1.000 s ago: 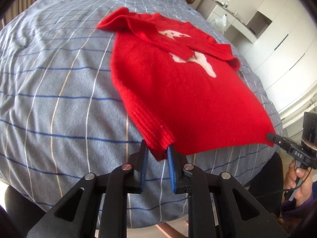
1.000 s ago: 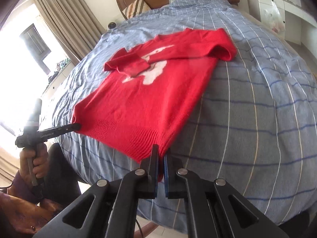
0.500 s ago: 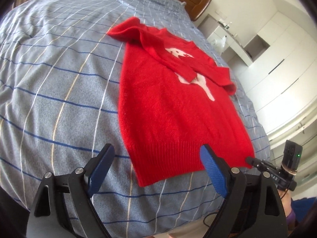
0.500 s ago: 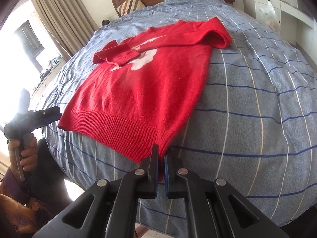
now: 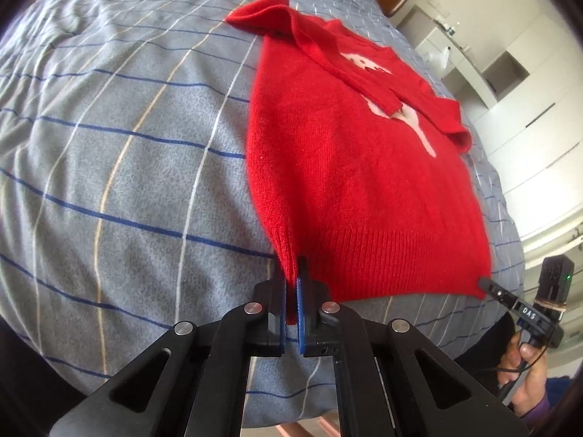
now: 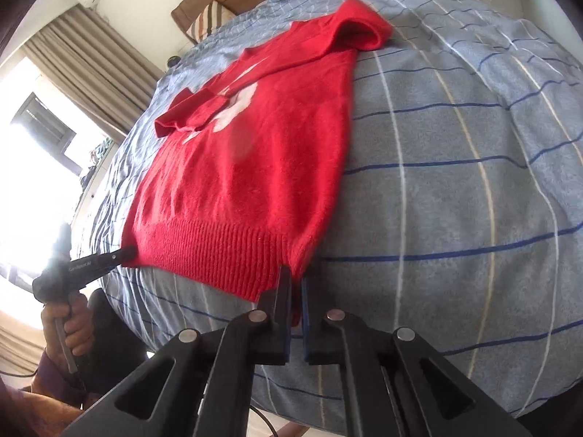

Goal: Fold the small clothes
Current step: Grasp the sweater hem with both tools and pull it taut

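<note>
Spread across most of both views: a grey-blue checked bedspread [image 5: 120,167] with dark blue and pale lines, covering a bed with a brown wooden headboard [image 6: 218,3] at the far end. Lying flat on it, front up: a small red knitted sweater [image 5: 357,182] with a white motif on the chest, both sleeves already folded inward across the body, ribbed hem [image 6: 218,251] toward the near edge of the bed.

Changed within the last second: left gripper [image 5: 290,291] gone from spread wide above the hem half a second ago to pressed together again on the near left hem corner, apparently a re-grip for a better bite. Right gripper [image 6: 296,291] unchanged through the same span, pinching the near right hem corner.

Meaning for the task, as a judgement: both hem corners now secured, sleeves done, so ready for carrying the hem up toward the collar to fold the body in half.

Left blue fingers [image 5: 301,291]: nearly closed, only a thin strip of red rib between them, fabric pulled into a small peak. Right fingers [image 6: 285,291]: narrow gap, red knit showing between; depth of hold hard to judge from this angle, possibly shallow.
</note>
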A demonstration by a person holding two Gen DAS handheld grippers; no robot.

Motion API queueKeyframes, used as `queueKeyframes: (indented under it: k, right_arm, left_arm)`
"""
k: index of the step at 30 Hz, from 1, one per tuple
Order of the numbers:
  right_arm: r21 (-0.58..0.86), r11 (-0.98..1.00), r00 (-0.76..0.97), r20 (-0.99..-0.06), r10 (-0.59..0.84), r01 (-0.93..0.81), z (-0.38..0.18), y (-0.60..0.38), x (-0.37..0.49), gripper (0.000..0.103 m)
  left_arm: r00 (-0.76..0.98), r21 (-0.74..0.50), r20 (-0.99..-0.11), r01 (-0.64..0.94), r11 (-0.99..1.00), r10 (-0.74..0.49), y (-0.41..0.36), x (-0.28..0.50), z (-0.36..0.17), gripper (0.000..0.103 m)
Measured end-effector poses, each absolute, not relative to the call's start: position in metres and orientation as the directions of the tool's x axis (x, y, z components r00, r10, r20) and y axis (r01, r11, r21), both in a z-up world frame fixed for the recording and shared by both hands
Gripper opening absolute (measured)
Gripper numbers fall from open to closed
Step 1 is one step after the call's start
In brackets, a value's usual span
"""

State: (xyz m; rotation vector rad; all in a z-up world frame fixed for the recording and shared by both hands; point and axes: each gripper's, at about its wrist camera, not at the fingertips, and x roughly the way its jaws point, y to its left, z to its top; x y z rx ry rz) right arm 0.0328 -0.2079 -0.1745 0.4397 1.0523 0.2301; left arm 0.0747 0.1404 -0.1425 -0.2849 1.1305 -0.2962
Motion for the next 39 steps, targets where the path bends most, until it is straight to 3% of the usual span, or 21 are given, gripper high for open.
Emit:
queueKeyframes:
  k: [6, 10, 14, 34, 37, 39]
  right_arm:
    - [0.307, 0.951, 0.465, -0.845, 0.264, 0.018, -0.150, -0.204, 0.016, 0.003]
    - [0.252, 0.967, 0.447, -0.868, 0.218, 0.019, -0.162, -0.199, 0.020, 0.003]
    - [0.242, 0.969, 0.426, -0.883, 0.197, 0.055, -0.195, -0.201, 0.033, 0.003]
    - [0.254, 0.964, 0.503, -0.845, 0.183, 0.075, -0.192, -0.203, 0.014, 0.004]
    - [0.259, 0.963, 0.503, -0.843, 0.189, 0.071, -0.190, -0.201, 0.013, 0.010]
    - [0.265, 0.962, 0.490, -0.848, 0.200, 0.067, -0.190, -0.201, 0.012, 0.017]
  left_arm:
    - [0.414, -0.312, -0.849, 0.109, 0.944, -0.329, 0.138, 0.047, -0.129, 0.001]
    - [0.392, -0.277, -0.874, 0.082, 0.957, -0.287, 0.133, 0.055, -0.154, 0.001]
    - [0.402, -0.303, -0.866, 0.050, 0.952, -0.297, 0.137, 0.059, -0.169, 0.001]
    - [0.477, -0.211, -0.852, 0.061, 0.975, -0.214, 0.124, 0.045, -0.164, 0.006]
    - [0.478, -0.186, -0.856, 0.067, 0.980, -0.195, 0.120, 0.042, -0.160, 0.013]
    - [0.471, -0.156, -0.865, 0.072, 0.985, -0.172, 0.117, 0.039, -0.157, 0.036]
